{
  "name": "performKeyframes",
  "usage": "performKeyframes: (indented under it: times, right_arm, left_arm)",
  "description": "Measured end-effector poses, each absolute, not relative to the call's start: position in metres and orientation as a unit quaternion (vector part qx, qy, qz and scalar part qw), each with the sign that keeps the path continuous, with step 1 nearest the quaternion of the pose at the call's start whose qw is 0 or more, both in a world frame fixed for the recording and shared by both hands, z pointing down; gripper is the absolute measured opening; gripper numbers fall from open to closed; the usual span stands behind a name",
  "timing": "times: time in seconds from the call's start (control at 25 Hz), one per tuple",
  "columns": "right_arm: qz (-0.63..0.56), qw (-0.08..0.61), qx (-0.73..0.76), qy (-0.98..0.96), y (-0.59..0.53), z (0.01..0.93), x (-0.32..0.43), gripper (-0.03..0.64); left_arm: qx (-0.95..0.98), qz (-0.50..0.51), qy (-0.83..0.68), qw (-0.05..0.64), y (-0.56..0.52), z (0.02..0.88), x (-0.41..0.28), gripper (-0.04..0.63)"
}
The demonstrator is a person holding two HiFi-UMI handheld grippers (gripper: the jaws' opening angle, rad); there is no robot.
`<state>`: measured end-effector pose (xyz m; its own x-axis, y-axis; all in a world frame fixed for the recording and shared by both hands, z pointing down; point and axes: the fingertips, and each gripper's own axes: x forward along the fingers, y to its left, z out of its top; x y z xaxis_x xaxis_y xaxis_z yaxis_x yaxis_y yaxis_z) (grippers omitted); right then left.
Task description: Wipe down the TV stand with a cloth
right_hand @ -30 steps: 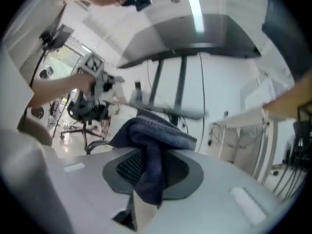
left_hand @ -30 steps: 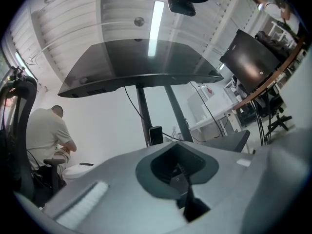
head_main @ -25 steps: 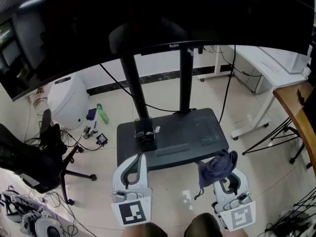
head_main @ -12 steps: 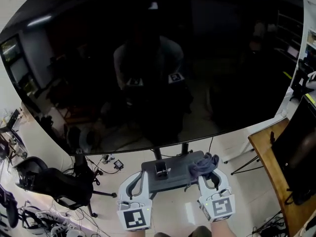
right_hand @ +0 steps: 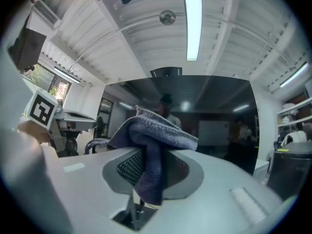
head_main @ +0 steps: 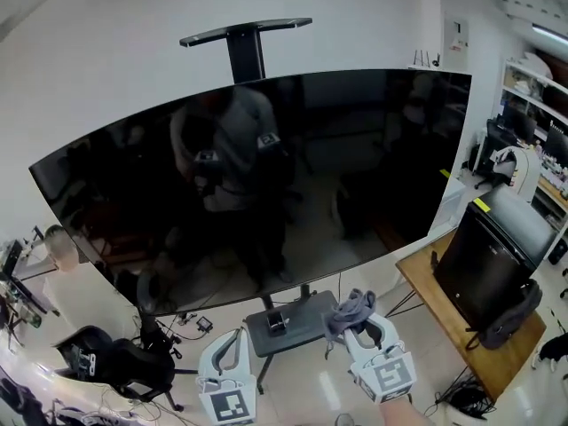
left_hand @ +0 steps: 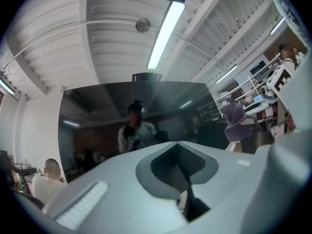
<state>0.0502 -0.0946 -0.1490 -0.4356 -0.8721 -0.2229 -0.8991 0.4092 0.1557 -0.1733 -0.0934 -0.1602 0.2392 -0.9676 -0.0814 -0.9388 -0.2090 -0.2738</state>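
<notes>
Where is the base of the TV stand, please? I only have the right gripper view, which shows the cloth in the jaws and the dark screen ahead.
Observer: In the head view, the stand's dark base lies on the floor below the screen, between and just beyond the two grippers.
Operator: Thanks. Is the cloth on it?
Observer: The cloth, in the right gripper, overlaps the base's right edge in that view; contact cannot be judged.
Operator: And the left gripper?
Observer: The left gripper sits by the base's front left corner, jaws together, holding nothing.
</notes>
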Motion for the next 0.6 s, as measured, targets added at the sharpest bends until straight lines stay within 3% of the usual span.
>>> performKeyframes:
  times: [0.24, 0.6]
  right_arm:
    - [0.138, 0.048, -0.524, 0.839, 0.006, -0.182, 0.051, 0.086]
    - [0.162, 0.082, -0.482, 0.857, 0.137, -0.198, 0.122, 0.084]
  left_arm:
    - [-0.779, -0.050, 0.609, 0.143, -0.005, -0.188, -0.168, 0.239]
    - [-0.764, -0.021, 0.627, 0.148, 0.140, -0.195, -0.073, 0.239]
